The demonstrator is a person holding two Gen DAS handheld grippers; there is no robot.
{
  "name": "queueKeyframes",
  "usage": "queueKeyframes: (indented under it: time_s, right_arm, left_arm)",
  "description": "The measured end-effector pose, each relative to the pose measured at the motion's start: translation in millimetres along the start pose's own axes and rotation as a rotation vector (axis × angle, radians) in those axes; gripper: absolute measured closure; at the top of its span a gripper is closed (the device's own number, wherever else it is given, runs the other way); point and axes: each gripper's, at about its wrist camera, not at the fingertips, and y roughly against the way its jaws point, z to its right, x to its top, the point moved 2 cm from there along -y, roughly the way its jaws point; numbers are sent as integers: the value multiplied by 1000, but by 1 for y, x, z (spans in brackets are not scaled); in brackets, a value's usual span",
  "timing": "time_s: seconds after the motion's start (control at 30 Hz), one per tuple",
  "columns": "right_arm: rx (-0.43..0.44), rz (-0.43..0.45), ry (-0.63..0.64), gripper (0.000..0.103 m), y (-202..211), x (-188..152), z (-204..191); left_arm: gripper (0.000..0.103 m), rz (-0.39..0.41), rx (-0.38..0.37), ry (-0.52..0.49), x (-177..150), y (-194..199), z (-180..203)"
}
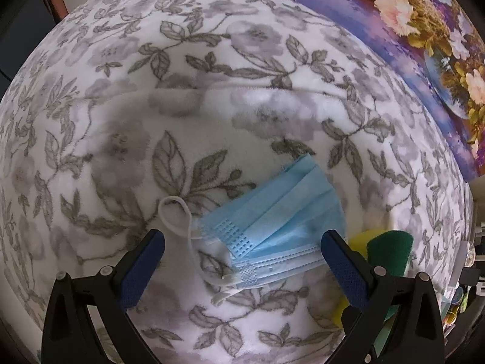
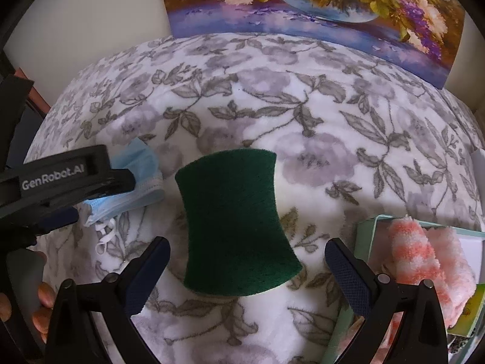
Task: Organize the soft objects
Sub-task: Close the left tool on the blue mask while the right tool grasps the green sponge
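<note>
A blue face mask (image 1: 272, 221) with white ear loops lies crumpled on the floral blanket (image 1: 212, 106). My left gripper (image 1: 242, 261) is open, its fingers on either side of the mask just above it. A green scouring sponge (image 2: 236, 227) with a yellow underside lies flat on the blanket; it also shows at the right in the left wrist view (image 1: 389, 251). My right gripper (image 2: 247, 270) is open, with the sponge between its fingers. The mask (image 2: 133, 182) lies left of the sponge, partly under the left gripper body (image 2: 60, 179).
A pale green box (image 2: 368, 236) at the right holds a pink and white fluffy cloth (image 2: 424, 261). A flower painting (image 2: 318, 6) leans at the back of the blanket. A hand (image 2: 42, 303) shows at the lower left.
</note>
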Motion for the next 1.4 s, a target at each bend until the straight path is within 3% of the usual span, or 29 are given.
queueKeyframes:
  time_s: [0.4,0.67,0.97,1.4]
  right_arm:
    - [-14,-37,21,1,-17,-8,-3]
    - [-20,-45,19,2,-26,-7,-3]
    - [-34,-46,27,7,-28,-8,-2]
    - [-40,-43,44,26,-22,-9,-2]
  left_arm:
    - [3,-18,-5,8,-3,-16,4]
    - [19,-9,-30,14,-4,-17,2]
    - [49,-3,-34,-5,-3,-9,5]
    - [81,22,-15,-10,-9,1,12]
